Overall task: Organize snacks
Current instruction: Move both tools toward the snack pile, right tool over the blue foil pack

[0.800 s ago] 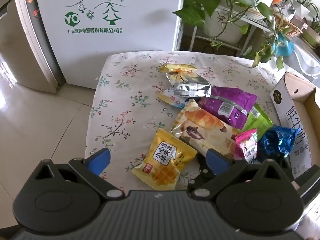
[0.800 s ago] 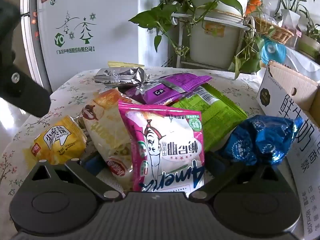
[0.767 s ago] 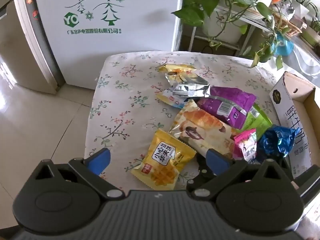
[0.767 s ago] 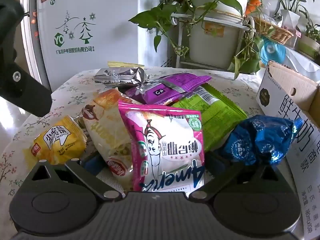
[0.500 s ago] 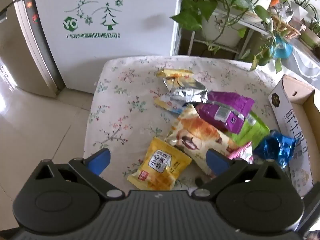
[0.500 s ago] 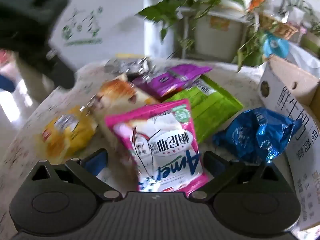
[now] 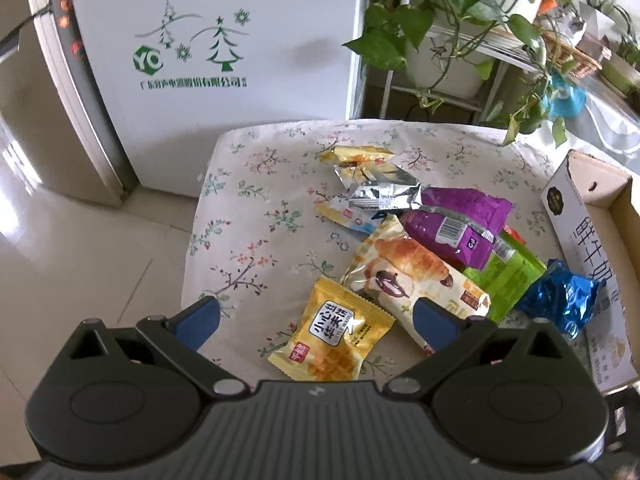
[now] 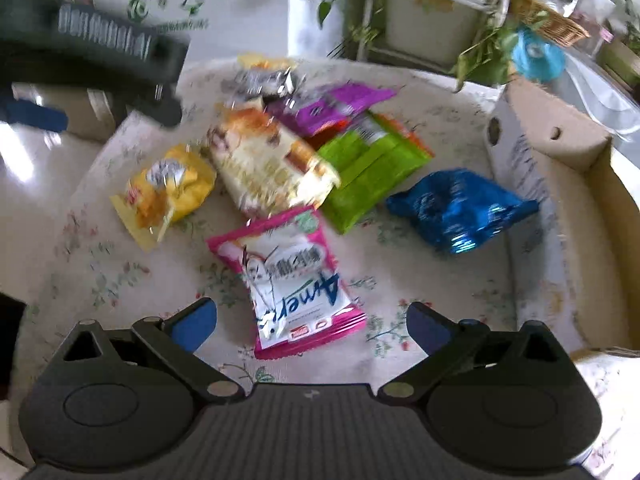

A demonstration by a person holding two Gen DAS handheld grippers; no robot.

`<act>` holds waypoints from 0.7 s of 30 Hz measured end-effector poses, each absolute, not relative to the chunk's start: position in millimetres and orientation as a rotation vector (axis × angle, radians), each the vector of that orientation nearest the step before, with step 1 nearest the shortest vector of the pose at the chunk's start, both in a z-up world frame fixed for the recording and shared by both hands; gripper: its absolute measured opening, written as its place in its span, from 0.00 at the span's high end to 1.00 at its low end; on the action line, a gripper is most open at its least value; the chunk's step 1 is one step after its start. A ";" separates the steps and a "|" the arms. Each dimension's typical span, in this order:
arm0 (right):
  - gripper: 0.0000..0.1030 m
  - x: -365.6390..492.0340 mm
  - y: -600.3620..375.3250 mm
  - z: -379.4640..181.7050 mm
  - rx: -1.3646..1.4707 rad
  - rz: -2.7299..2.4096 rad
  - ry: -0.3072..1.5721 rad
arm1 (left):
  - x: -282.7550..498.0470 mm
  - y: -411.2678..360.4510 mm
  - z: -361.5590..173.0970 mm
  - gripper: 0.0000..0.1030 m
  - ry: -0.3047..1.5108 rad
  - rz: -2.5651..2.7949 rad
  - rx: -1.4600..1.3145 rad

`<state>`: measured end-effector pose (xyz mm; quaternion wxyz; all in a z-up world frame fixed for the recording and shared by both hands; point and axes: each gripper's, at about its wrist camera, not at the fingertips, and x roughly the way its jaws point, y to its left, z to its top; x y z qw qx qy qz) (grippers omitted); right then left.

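A: We are looking down over the left gripper, and its jaws are standing wide apart with nothing between the pads. The yellow waffle packet is lying on the flowered tablecloth just beyond them, touching neither finger.

B: And the right gripper is spreading just as wide. The pink packet is lying flat ahead of it, its near end reaching in between the fingertips, though we are seeing no pad pressing on it.

A: Past the waffle packet we are seeing the croissant packet, then the purple packet lying over the green packet. The silver packet is sitting at the far end of the pile.

B: The blue foil packet is lying just beside the cardboard box, which is standing along the right edge of the cloth. Our right view is blurring, so whether foil and box are touching we cannot tell.

A: Behind the table, a white fridge and potted plants are standing.
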<state>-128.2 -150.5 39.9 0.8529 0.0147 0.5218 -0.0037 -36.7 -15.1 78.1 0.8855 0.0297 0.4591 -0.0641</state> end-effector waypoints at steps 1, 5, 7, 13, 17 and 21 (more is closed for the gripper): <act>0.00 -130.7 -155.3 48.5 0.050 -0.006 1.106 | -38.3 -15.0 78.9 0.01 0.954 -0.130 0.063; 0.00 -124.6 -166.8 70.3 0.045 -0.061 1.046 | -45.1 -6.4 81.2 0.01 0.970 -0.121 -0.037; 0.00 -112.1 -177.1 78.6 0.076 -0.088 1.037 | -45.1 -6.4 79.4 0.01 0.998 -0.112 -0.048; 0.00 -82.3 -196.0 86.4 0.074 -0.155 1.035 | -41.9 -20.2 69.3 0.02 1.065 -0.083 0.055; 0.00 -79.5 -201.7 80.3 0.052 -0.195 1.046 | -43.4 -26.8 68.9 0.02 1.065 -0.087 0.073; 0.00 -78.6 -206.2 75.3 0.112 -0.224 1.106 | -43.6 -33.0 66.7 0.02 1.067 -0.081 0.101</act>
